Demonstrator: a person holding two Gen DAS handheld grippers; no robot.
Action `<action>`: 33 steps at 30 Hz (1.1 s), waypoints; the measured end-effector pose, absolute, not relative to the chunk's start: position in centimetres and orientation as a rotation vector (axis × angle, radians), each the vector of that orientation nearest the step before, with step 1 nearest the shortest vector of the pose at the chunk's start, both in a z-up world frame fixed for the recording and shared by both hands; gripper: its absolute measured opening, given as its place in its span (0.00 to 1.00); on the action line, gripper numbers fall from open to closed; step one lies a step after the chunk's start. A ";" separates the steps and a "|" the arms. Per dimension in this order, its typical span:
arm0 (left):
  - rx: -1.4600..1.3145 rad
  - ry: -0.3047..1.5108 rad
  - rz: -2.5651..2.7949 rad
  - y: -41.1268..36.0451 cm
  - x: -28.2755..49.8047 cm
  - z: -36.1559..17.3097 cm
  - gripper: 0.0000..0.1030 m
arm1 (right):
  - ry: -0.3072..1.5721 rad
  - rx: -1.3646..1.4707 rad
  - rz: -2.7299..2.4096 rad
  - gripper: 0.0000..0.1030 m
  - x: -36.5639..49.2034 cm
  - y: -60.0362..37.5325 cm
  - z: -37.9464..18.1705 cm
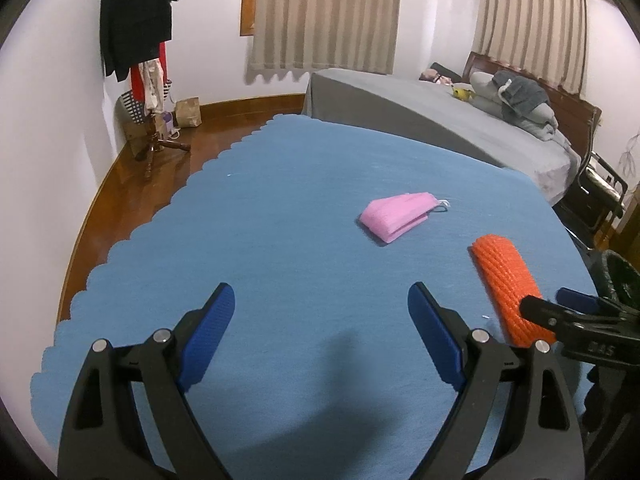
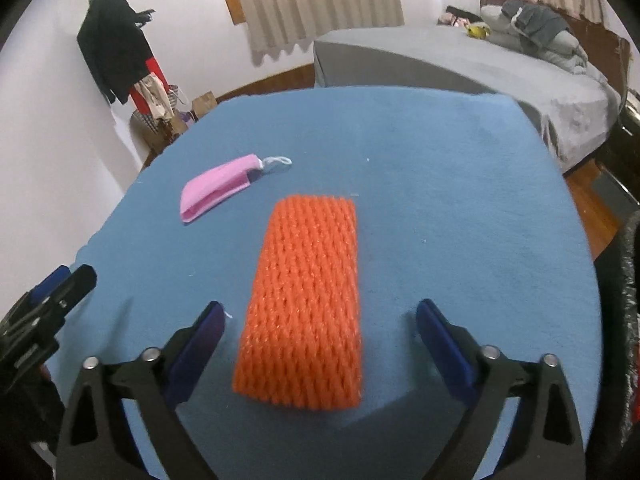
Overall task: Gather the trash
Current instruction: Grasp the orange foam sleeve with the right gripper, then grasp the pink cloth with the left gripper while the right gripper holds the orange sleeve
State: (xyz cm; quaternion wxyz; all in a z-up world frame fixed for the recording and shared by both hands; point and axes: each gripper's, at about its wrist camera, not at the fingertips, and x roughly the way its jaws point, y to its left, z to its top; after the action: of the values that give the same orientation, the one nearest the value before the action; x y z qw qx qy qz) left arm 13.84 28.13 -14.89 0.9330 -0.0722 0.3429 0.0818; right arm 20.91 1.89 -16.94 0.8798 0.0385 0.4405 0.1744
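- The desk (image 2: 440, 184) is covered by a blue cloth with a scalloped edge; it serves here as the landmark.
- An orange foam net sleeve (image 2: 306, 300) lies flat on the desk cloth, lengthwise toward the bed, near the desk's near edge.
- The right tool (image 2: 320, 328) hangs over the near end of the orange foam net sleeve with its jaws spread wide. The sleeve lies between the blue pads (image 2: 440, 340), and a gap of cloth shows on each side, so the pads do not press on it.
- In the left wrist view the orange foam net sleeve (image 1: 508, 280) lies to the right, and the right tool (image 1: 560, 312) reaches it from the desk's right edge.
- A folded pink face mask (image 2: 218, 188) rests on the desk farther in from the sleeve and to its left, apart from it, with its white ear loop (image 2: 276, 162) pointing away.
- The left tool (image 1: 320, 328) is over bare blue cloth at the desk's near left side, jaws wide apart and nothing between them; the pink face mask (image 1: 396, 216) lies well ahead of it.
- A dark round bin (image 1: 616, 280) shows just off the desk's right edge.
- Beyond the desk's far edge stands a bed (image 2: 460, 60) with a grey cover.
- Off the desk's far left corner a coat stand (image 1: 138, 24) carries dark clothes.
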 end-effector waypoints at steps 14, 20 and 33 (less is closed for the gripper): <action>-0.133 0.709 0.131 26.2 16.9 -14.8 0.82 | 0.925 0.098 0.492 0.22 21.2 2.6 -16.2; -0.135 0.703 0.104 25.6 20.0 -14.6 0.81 | 0.880 0.126 0.434 0.22 23.1 0.8 -14.7; -0.146 0.817 0.047 25.3 27.0 -17.3 0.78 | 0.880 0.153 0.370 0.22 26.7 -0.5 -15.3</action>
State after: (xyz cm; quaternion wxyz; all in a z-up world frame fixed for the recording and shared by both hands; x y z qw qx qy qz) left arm 27.02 25.30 -17.26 0.9147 -0.0711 0.3971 0.0229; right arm 26.72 -0.51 -15.31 0.8856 0.0734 0.4229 0.1777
